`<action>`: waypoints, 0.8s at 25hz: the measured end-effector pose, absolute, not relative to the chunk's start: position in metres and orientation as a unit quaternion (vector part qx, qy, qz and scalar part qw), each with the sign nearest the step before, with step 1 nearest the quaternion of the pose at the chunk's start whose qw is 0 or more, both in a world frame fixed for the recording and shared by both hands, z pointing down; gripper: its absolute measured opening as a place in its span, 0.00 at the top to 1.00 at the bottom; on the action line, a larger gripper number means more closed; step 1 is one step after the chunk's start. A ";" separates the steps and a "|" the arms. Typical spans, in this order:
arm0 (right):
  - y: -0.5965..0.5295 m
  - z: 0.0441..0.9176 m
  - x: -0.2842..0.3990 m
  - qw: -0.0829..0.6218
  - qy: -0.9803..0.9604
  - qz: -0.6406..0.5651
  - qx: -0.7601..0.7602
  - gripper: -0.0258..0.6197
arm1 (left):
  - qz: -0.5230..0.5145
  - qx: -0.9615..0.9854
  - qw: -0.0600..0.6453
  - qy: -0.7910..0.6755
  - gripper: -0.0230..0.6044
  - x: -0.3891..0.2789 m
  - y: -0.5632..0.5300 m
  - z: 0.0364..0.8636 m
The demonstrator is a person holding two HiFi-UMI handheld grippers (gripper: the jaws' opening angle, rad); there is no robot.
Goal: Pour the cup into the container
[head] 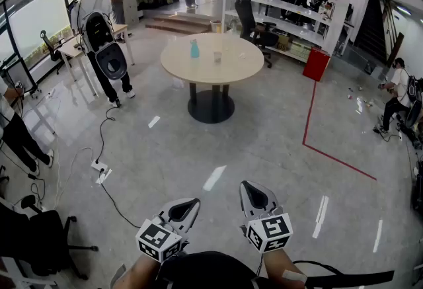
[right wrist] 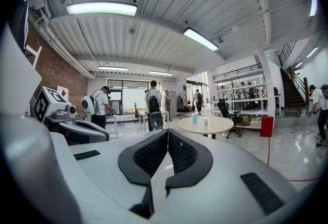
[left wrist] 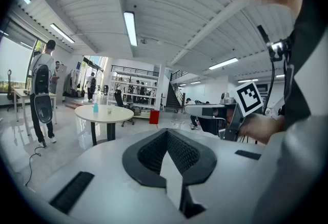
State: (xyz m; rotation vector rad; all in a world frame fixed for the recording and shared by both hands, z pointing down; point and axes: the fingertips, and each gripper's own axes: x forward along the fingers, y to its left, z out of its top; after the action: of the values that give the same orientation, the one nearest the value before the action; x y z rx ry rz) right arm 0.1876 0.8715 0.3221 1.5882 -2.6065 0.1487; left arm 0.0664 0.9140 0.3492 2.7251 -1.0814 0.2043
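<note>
A round beige table [head: 228,69] stands far ahead across the floor. On it are a blue container [head: 194,49] and a small clear cup [head: 217,56], a little apart. Both show small in the left gripper view, the container [left wrist: 95,108] left of the cup [left wrist: 108,110], and in the right gripper view, container [right wrist: 195,119] and cup [right wrist: 205,121]. My left gripper [head: 193,202] and right gripper [head: 244,184] are held close to my body, side by side, far from the table. Each has its jaws together with nothing between them.
A person with a backpack [head: 99,36] stands left of the table by a desk [head: 73,49]. Cables [head: 99,165] lie on the floor to the left. A black chair [head: 39,235] is at my near left. A red bin [head: 316,64], shelves [head: 284,3] and a red floor line [head: 307,122] lie right.
</note>
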 end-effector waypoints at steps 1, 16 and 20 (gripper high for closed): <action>0.868 0.325 0.193 0.044 -0.853 0.049 0.518 0.95 | 0.070 0.921 0.103 -0.370 0.98 0.070 0.912 0.353; 0.737 0.344 0.217 0.060 -0.844 0.049 0.531 0.95 | 0.062 0.923 0.121 -0.359 0.98 0.086 0.775 0.375; 0.675 0.339 0.197 0.065 -0.840 0.044 0.536 0.95 | 0.051 0.932 0.113 -0.341 0.98 0.071 0.707 0.367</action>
State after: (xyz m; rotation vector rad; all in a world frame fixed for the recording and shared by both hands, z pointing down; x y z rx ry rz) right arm 0.1968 0.6751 0.3386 1.6186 -2.5370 0.1325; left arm 0.0709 0.7069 0.3666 2.7344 -0.9999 0.1497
